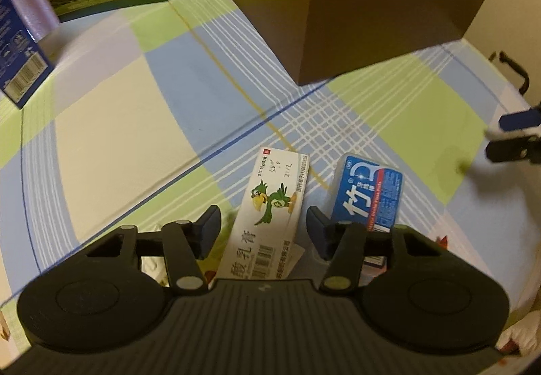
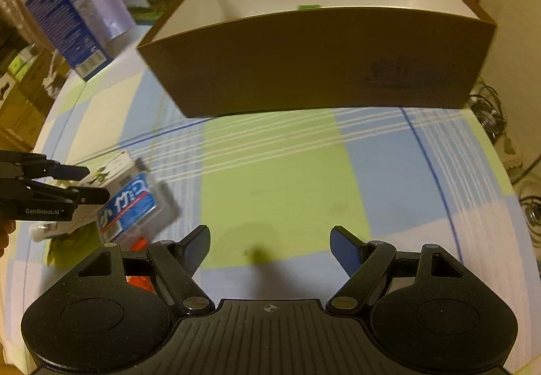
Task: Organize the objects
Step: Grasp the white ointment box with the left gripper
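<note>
Left gripper (image 1: pixel 263 226): fingers spread around white carton (image 1: pixel 270 216)
Right gripper (image 2: pixel 268 248): fingers spread, empty
Ahead: brown box (image 2: pixel 318 60)
Beside carton: blue packet (image 1: pixel 368 192)

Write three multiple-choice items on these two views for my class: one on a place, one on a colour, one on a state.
1. Where does the white parrot box lie?
A. inside the brown box
B. between the left tongs' fingers
C. on top of the blue carton

2. What colour is the brown box's inside?
A. white
B. red
C. black

3. How do the right tongs stand?
A. shut on the toothpaste box
B. shut on nothing
C. open, holding nothing

Answers: 1 B, the box lies on the cloth in the gap of the left tongs. 2 A, its inner walls show white. 3 C, the fingers are spread over bare cloth, and the toothpaste box lies off to the side.
</note>
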`<state>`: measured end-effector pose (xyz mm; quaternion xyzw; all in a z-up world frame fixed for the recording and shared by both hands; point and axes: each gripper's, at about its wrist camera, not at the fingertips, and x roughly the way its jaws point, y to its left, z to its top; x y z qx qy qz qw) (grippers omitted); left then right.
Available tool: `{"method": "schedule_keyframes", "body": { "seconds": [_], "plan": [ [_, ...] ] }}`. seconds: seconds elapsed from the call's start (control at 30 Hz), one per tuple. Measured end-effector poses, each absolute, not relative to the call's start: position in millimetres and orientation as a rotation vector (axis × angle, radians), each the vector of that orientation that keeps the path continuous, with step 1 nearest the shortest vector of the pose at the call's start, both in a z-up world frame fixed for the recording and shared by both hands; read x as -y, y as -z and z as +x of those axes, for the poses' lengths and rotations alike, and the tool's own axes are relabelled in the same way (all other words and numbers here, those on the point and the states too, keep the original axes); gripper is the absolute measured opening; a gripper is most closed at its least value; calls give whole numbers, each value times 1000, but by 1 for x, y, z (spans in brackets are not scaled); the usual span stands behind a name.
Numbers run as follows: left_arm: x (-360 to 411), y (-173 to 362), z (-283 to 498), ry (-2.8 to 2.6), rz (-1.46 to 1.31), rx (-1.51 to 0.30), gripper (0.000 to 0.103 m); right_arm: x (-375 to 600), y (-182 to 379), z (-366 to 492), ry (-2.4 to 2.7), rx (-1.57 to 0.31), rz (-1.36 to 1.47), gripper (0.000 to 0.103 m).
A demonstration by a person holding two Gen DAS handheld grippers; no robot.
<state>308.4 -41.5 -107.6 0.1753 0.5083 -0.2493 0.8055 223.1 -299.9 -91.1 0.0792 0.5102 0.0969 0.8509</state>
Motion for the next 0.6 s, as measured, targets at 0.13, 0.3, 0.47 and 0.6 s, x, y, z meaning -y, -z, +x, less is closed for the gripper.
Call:
{"method": "schedule_keyframes", "body": {
  "seconds": [0.13,0.3,0.47,0.6],
  "plan": [
    [46,116,312,565,403,-1109,43,304,91,223,-194,-1079,179,76],
    [48,117,308,570,419,-1085,36,298,92,226,-208,-1077,172,76],
    [43,99,300,540,382,-1046,34,285,92,229,-245,-1072,154,76],
    [31,73,288,505,311,-982,34,269,91,227,-311,-1070,119,76]
  ]
}}
